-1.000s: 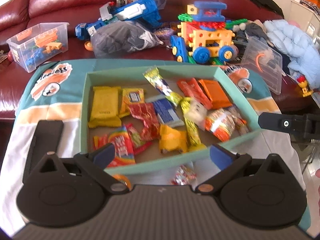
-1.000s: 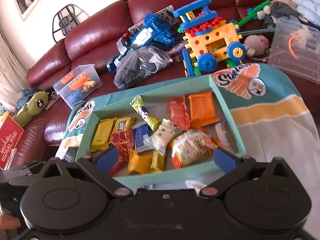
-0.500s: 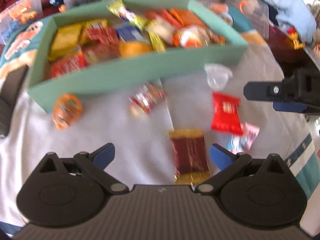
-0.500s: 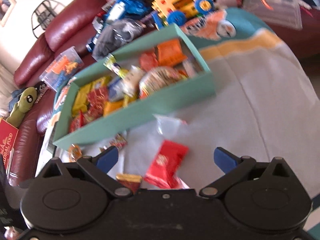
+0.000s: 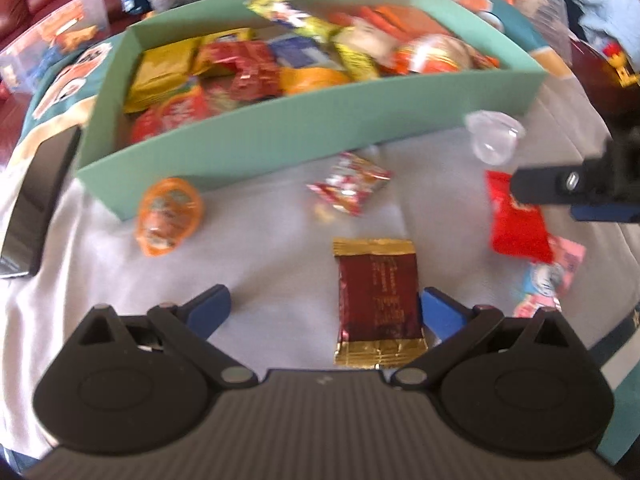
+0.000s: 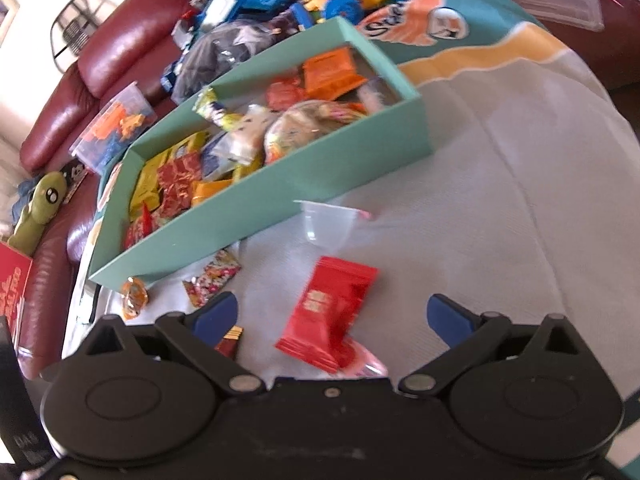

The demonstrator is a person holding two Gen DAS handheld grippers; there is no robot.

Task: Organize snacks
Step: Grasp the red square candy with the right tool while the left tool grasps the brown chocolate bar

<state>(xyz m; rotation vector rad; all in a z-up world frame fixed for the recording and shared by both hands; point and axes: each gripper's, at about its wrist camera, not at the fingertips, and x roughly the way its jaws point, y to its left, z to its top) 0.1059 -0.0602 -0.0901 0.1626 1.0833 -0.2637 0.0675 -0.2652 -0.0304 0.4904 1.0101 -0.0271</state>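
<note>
Both tongs hung over loose snacks on the cloth-covered counter (image 5: pixel 280 264), in front of the teal box (image 5: pixel 304 136) that already held most of the packets.

Left tongs (image 5: pixel 325 307): jaws stood wide apart, gripping nothing. The maroon-and-gold packet (image 5: pixel 378 304) lay flat between them, close against the right-hand pad, well off centre.

Right tongs (image 6: pixel 334 316): jaws wide but closing. The red packet (image 6: pixel 332 316) lay between them, pads not yet on it. A pink wrapper (image 6: pixel 366 362) sat partly under its near end.

Also loose: orange round snack (image 5: pixel 170 216) beside the box wall, a small red-and-white packet (image 5: pixel 350 182), a clear plastic cup (image 6: pixel 328 222) just beyond the red packet.

Risks, as judged:
- Left: an off-centre close would likely shove the flat packet sideways, or pinch only one foil edge so it slips out on lifting.
- Right: closing jaws might catch the pink wrapper too, or drag the red packet and bunch the cloth.
- The cup looked light; a forward nudge could tip or scatter it.
- Both views were motion-blurred, so pad-to-packet contact was hard to confirm.
- The two tongs worked close together; a clash seemed possible.
</note>
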